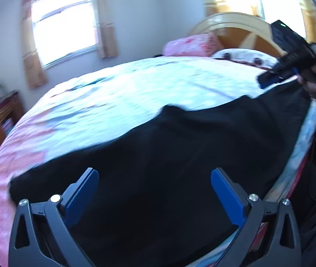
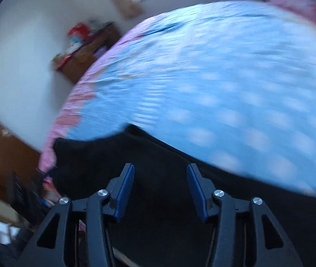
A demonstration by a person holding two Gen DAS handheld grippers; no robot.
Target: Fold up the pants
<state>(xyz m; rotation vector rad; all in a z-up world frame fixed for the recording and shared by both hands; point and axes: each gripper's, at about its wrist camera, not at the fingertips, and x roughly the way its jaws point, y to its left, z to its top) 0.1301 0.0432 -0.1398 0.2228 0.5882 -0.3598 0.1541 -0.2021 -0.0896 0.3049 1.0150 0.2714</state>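
Left black claw with blue pads [image 1: 154, 197]: spread wide, empty, above black cloth pants [image 1: 169, 146]. Right matching claw [image 2: 160, 189]: half-parted, empty, over the same pants, spread along the near edge of the blue-and-pink quilted bed [image 1: 113, 93]. Advice: pinch one hem layer cleanly, lift evenly.

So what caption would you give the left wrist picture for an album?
Open left tongs hover over black pants spread on a bed, right tongs at the far end.
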